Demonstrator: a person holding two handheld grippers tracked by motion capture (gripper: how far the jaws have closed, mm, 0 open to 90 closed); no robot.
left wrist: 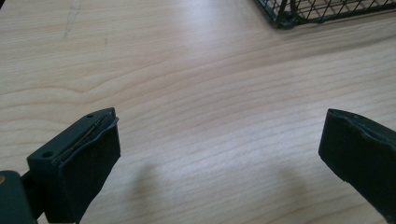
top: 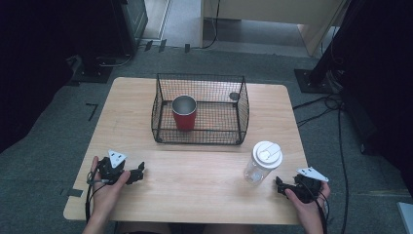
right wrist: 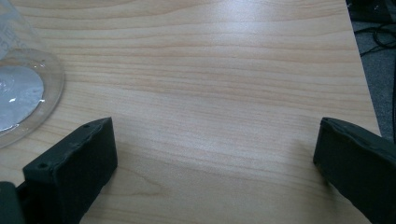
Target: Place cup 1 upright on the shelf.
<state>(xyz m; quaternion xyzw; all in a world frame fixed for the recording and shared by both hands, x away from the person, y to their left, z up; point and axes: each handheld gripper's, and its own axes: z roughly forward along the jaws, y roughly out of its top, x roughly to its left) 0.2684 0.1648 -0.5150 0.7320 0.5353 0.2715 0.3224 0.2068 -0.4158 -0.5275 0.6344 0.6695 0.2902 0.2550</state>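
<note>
A red cup [top: 184, 113] with a metal inside stands upright in the left part of a black wire basket [top: 242, 109] at the table's middle back. A clear bottle [top: 262, 162] with a white lid stands upright at the front right. My left gripper [top: 138, 172] rests low at the front left, open, with bare wood between its jaws [left wrist: 219, 128]. Just right of the bottle, my right gripper [top: 280, 185] is held open over bare wood [right wrist: 215, 133]. The bottle's clear base [right wrist: 23, 93] lies left of its left jaw, apart from it.
The wooden table [top: 204, 180] has bare wood between the two grippers. A corner of the basket [left wrist: 285, 16] lies ahead and to the right of the left gripper. The table's right edge [right wrist: 366, 93] is close to the right gripper, with cables [top: 321, 105] on the floor beyond.
</note>
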